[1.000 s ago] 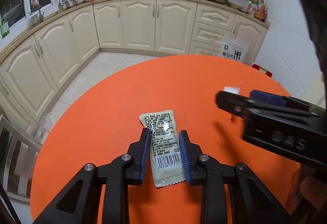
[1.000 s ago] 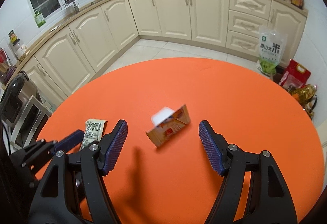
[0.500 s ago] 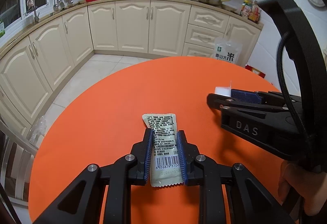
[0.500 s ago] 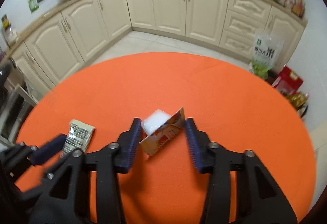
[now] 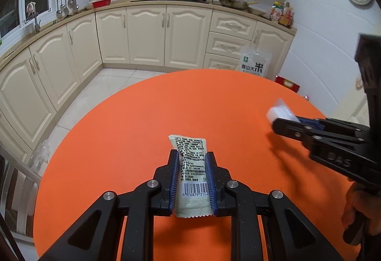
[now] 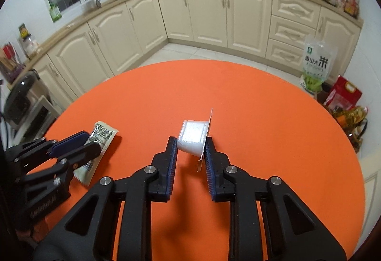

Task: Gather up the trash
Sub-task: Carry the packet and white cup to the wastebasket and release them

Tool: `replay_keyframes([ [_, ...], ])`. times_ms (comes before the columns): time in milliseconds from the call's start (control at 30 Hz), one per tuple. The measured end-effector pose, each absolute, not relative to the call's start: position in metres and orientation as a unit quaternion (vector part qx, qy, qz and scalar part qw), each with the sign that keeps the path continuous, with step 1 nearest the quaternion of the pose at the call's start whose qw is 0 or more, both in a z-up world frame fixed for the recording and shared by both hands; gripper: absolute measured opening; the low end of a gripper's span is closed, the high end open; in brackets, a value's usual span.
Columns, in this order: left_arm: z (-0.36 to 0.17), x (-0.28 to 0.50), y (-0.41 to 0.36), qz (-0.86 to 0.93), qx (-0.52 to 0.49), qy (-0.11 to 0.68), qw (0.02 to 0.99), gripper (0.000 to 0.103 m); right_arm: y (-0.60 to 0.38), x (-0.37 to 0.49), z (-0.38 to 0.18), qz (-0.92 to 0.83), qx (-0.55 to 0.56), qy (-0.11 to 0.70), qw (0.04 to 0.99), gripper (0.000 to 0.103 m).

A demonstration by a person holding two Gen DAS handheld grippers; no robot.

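Left gripper [image 5: 192, 161] clamped on a pale green packet [image 5: 193, 180], blue fingers [image 5: 174, 177] pressing both long edges, printed end poking out ahead above the orange table [image 5: 119, 142]. Right gripper [image 6: 191, 145] closing, fingers [image 6: 172, 161] touching a small white cup [image 6: 192, 137] with foil lid, tipped sideways between them.

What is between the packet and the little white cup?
Only bare orange table lies between the packet and the cup, as the right wrist view shows.
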State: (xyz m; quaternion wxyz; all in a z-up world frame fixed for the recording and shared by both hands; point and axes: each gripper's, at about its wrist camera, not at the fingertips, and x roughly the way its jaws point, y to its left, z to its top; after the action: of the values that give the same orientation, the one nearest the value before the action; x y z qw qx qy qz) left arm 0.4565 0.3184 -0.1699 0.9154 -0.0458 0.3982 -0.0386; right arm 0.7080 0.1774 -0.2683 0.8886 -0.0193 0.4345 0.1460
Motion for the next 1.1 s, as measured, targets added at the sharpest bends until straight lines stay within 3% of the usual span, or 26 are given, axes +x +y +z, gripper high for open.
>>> replay_keyframes([
  [33,-0.167,0.451,0.313,-0.040,-0.042,0.397,0.916,0.008,0.169,0.700,-0.265,0.150,-0.014,0.435,0.888,0.021],
  [67,-0.164,0.445,0.308,-0.045,-0.042,0.397,0.916,0.006,0.163,0.693,-0.263,0.152,-0.011,0.433,0.888,0.021],
  [300,-0.150,0.408,0.273,-0.058,-0.021,0.387,0.920,0.008,0.116,0.638,-0.240,0.163,-0.017,0.430,0.888,0.021],
  [400,-0.154,0.398,0.273,-0.044,-0.011,0.389,0.920,0.012,0.100,0.615,-0.232,0.164,-0.024,0.429,0.888,0.021],
  [533,-0.162,0.397,0.281,-0.014,0.007,0.398,0.917,0.044,0.086,0.593,-0.225,0.166,-0.029,0.422,0.891,0.021],
  [800,-0.181,0.420,0.290,-0.007,-0.020,0.424,0.906,0.045,0.081,0.592,-0.229,0.182,-0.034,0.428,0.885,0.021],
  [900,-0.176,0.431,0.291,-0.001,-0.017,0.424,0.905,0.041,0.088,0.596,-0.233,0.192,-0.034,0.428,0.883,0.021],
  [967,-0.173,0.436,0.289,-0.013,-0.013,0.426,0.905,0.027,0.091,0.600,-0.235,0.198,-0.036,0.429,0.881,0.021],
  [1100,-0.173,0.445,0.285,-0.019,0.003,0.422,0.906,0.016,0.098,0.604,-0.239,0.205,-0.039,0.430,0.879,0.021],
])
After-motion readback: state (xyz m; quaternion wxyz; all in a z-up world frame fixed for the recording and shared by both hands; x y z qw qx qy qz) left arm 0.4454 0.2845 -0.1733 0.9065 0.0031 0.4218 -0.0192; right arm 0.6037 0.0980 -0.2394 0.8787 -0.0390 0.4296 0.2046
